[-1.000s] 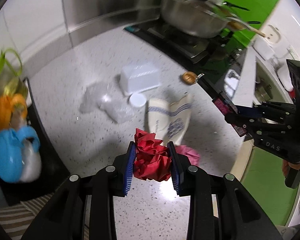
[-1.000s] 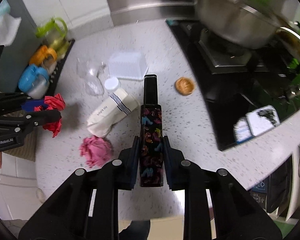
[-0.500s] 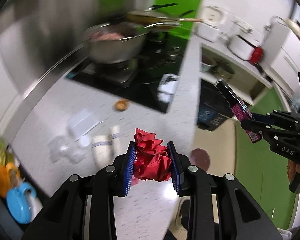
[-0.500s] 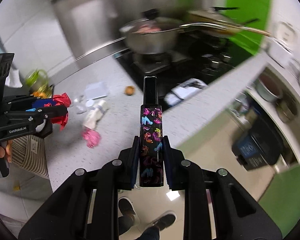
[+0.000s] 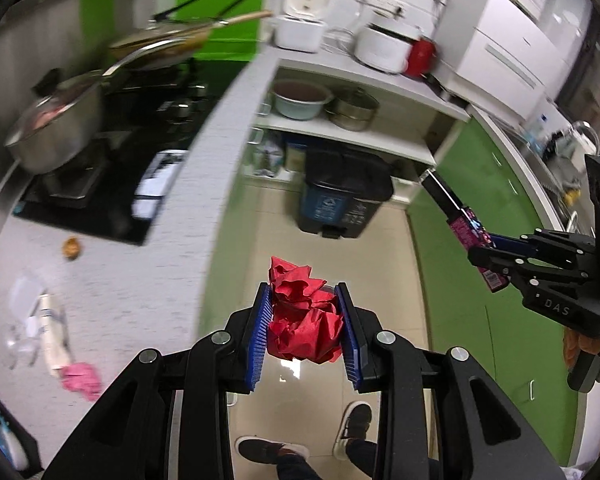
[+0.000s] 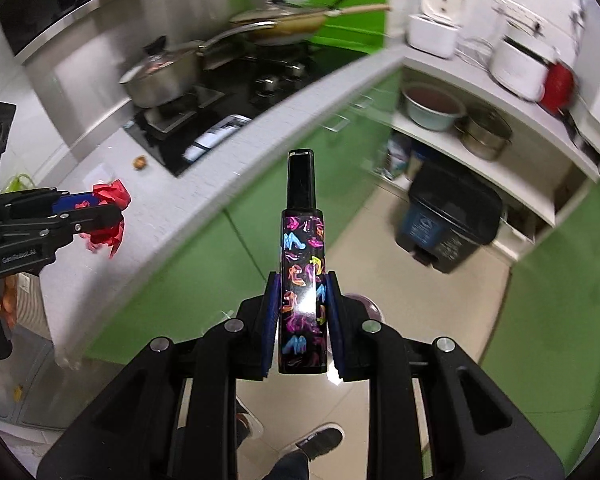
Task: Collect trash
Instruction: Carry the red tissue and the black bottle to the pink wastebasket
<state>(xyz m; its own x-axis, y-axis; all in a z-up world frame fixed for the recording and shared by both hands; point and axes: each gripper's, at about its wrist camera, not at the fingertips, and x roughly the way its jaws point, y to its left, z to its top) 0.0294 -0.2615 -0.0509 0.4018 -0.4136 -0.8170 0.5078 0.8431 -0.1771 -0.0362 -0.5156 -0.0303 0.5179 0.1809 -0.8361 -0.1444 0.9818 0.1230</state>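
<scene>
Left wrist: fingers (image 5: 303, 330) pinching red crumpled paper (image 5: 302, 318) above floor.
Right wrist: fingers (image 6: 303, 318) clamped on patterned black bottle (image 6: 303, 264); dark pedal bin (image 6: 450, 220) ahead, pink wad (image 5: 80, 376) on counter (image 5: 140, 280).

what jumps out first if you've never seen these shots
The crumpled red paper clamped in the left hand-held gripper grabs the eye, dead centre over the tiled floor. Next, the black bottle printed with bright shoes, upright in the right hand-held gripper. Beyond both, a dark pedal bin stands on the floor under the shelves.
</scene>
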